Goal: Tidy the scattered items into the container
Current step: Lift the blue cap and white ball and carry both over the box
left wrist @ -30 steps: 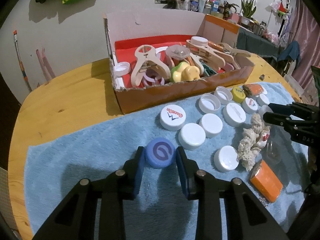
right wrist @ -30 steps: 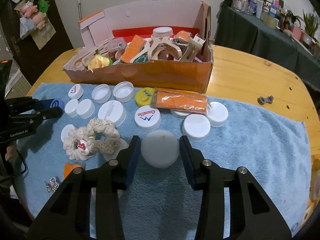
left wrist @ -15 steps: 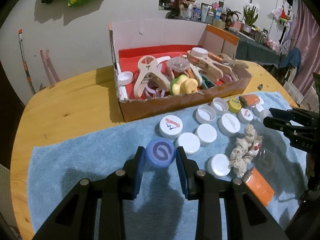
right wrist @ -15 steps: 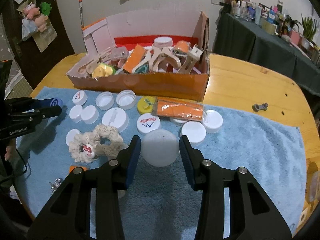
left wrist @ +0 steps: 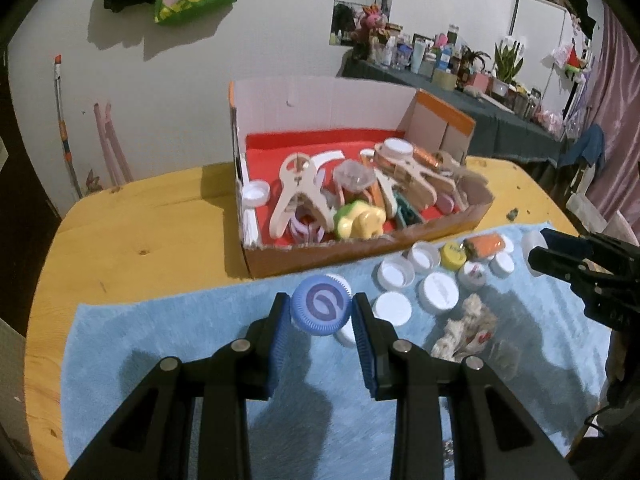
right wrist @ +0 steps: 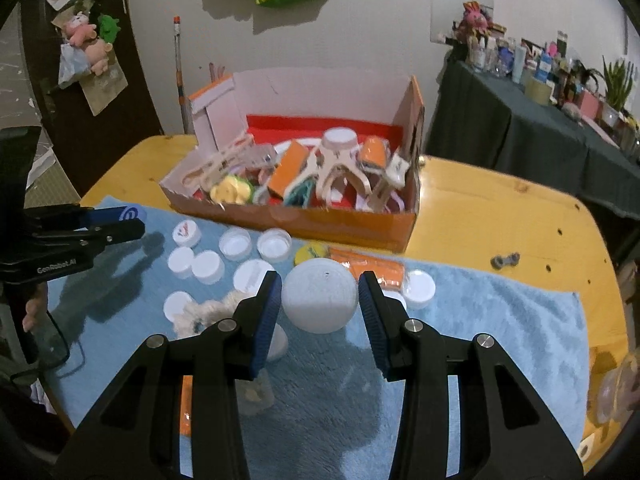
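My left gripper [left wrist: 320, 312] is shut on a blue bottle cap [left wrist: 321, 309] with a white swirl, held above the blue towel [left wrist: 160, 344]. My right gripper [right wrist: 319, 300] is shut on a round white lid [right wrist: 320, 295], also lifted off the towel [right wrist: 500, 332]. The cardboard box [left wrist: 360, 248] with a red inside stands behind on the wooden table, holding wooden clamps, a yellow toy and other pieces. In the right wrist view the box [right wrist: 340, 224] sits straight ahead. Each gripper shows in the other's view: the right gripper [left wrist: 538, 252] at the right edge, the left gripper [right wrist: 132, 222] at the left.
Several white caps [left wrist: 438, 290], a yellow cap [left wrist: 453, 255], an orange packet [left wrist: 484, 245] and a crocheted piece [left wrist: 466, 332] lie on the towel before the box. A small metal piece [right wrist: 505, 260] rests on the bare wood to the right. A dark cluttered side table [right wrist: 540, 120] stands beyond.
Both grippers have risen with their caps, off the towel. The box and the caps on the towel now sit lower and farther in both views.
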Motion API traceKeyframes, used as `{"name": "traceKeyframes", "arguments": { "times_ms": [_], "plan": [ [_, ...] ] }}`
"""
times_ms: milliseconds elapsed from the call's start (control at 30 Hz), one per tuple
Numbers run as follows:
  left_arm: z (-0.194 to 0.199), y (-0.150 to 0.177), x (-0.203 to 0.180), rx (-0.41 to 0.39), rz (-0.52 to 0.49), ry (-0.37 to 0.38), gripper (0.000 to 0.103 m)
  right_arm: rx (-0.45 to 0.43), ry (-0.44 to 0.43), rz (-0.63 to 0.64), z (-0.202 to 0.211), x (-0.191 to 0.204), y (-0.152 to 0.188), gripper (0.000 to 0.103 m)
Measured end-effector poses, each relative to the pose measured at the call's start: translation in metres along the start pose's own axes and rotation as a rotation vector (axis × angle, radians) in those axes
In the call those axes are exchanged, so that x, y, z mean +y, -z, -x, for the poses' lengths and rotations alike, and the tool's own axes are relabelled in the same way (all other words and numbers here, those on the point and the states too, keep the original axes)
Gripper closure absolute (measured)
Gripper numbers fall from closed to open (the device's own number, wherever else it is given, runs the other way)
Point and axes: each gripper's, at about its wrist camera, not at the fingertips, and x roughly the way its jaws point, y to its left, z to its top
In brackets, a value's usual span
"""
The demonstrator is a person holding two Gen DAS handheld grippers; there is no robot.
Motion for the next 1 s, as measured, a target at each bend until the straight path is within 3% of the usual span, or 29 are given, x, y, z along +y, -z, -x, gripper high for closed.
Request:
{"name": "traceKeyframes", "arguments": {
  "times_ms": [567, 1000],
  "plan": [
    [0.018, -0.045, -0.015, -0.107, -0.012, -0.018, 0.07, -0.098, -0.035, 0.05, 0.011, 0.018, -0.053, 0.064],
    [-0.024, -0.088, -0.01, -0.095, 0.027, -0.028, 0.07, -0.103, -0.024, 0.068, -0.021, 0.008, -0.102, 0.064]
  ]
}}
